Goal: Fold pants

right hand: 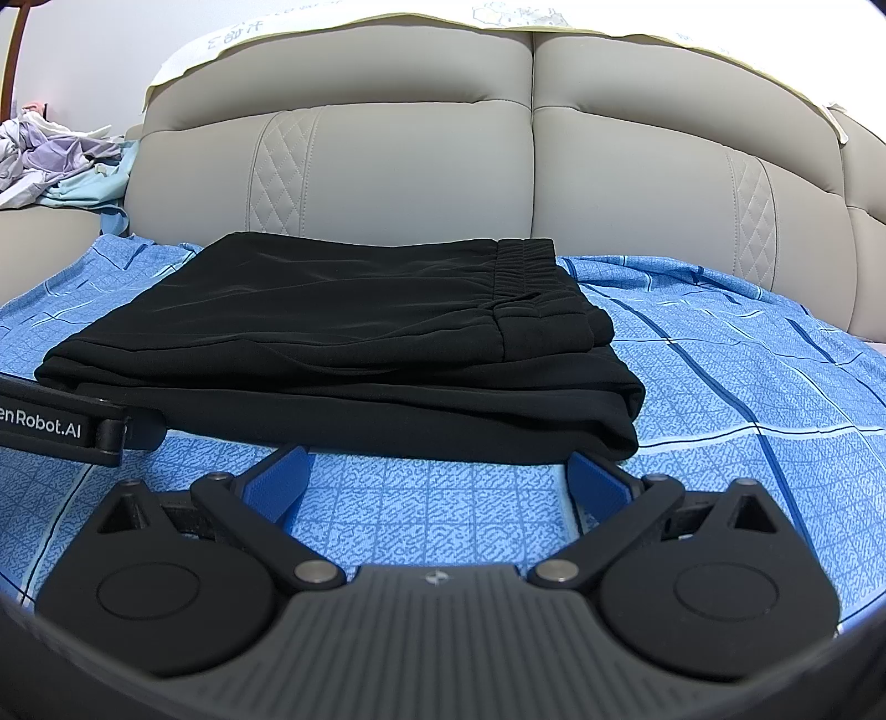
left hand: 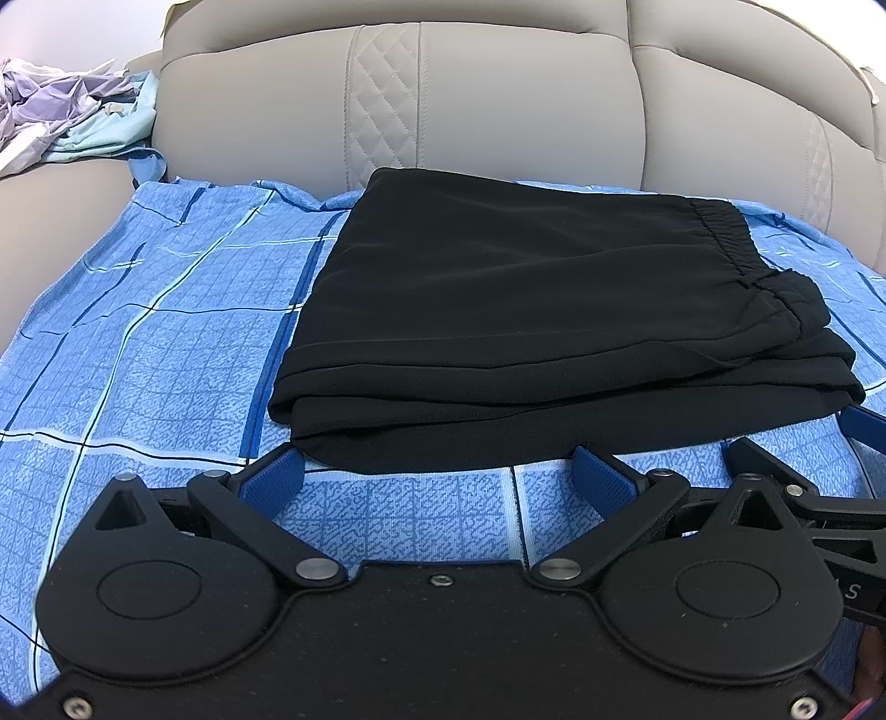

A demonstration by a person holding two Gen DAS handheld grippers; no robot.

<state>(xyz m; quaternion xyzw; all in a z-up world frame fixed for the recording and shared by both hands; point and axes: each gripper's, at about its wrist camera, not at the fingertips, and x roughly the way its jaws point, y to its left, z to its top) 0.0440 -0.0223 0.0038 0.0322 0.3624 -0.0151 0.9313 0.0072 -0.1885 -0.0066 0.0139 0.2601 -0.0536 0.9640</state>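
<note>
Black pants (left hand: 526, 310) lie folded into a flat stack on a blue checked sheet (left hand: 138, 343), elastic waistband on the right. My left gripper (left hand: 437, 476) stands open just in front of the stack's near edge, nothing between its blue pads. In the right wrist view the same pants (right hand: 343, 343) fill the middle, and my right gripper (right hand: 437, 476) is open at their near edge, its fingertips touching or slightly under the hem. The right gripper's fingers (left hand: 775, 476) show at the left view's right edge; the left gripper's body (right hand: 61, 426) shows at the far left.
A grey padded sofa back (left hand: 498, 111) rises behind the sheet (right hand: 747, 387). A heap of pale and lilac clothes (left hand: 66, 111) lies at the far left on the sofa arm; the same clothes heap (right hand: 55, 160) shows in the right view. A paper sheet (right hand: 387, 22) drapes the sofa top.
</note>
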